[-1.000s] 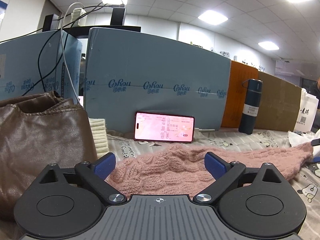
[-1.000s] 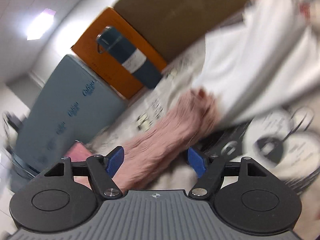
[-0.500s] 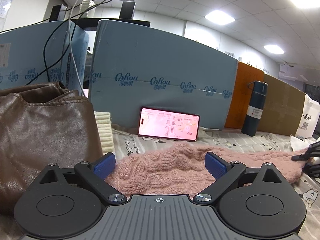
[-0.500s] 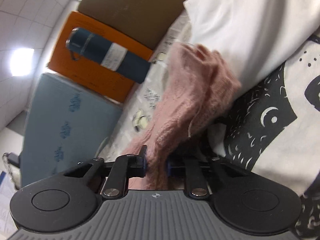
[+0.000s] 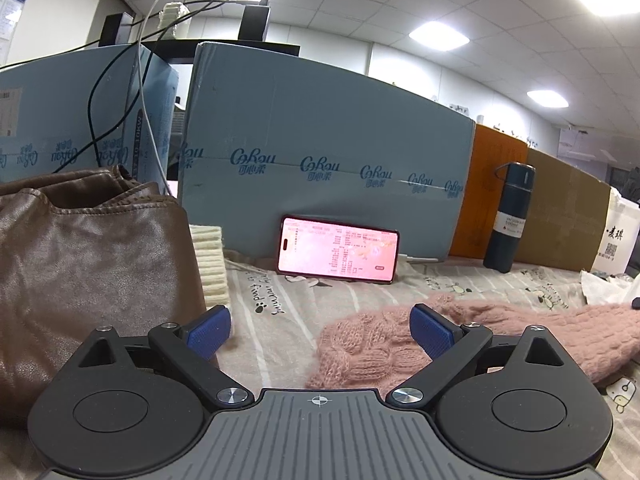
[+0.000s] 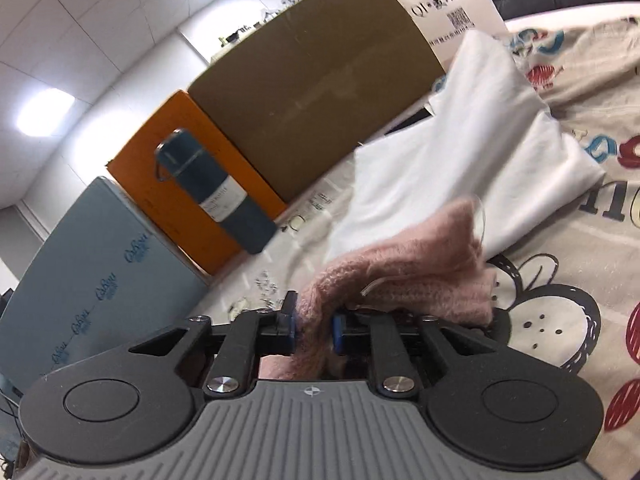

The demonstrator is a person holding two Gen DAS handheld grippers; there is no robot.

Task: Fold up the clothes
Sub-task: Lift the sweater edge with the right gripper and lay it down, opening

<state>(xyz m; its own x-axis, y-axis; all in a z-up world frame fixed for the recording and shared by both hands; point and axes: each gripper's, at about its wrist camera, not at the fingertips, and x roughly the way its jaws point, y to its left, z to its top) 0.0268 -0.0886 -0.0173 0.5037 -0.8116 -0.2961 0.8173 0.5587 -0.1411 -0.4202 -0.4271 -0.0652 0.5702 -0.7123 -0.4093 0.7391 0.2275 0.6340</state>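
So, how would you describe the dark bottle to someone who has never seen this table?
Find the orange box beside the large blue carton. The dark bottle stands upright before it, the only tall cylinder there, with a white label and a wire loop at its cap.

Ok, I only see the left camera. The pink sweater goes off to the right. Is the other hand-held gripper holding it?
Observer: Yes. The right hand-held gripper is shut on the sweater, with a fold pinched between its pads.
Kid: What's next to that end?
Observer: A white cloth lies right behind it, touching the sweater's tip.
Kid: And under it?
Observer: A printed cloth with a big black-outlined cartoon and red spots.
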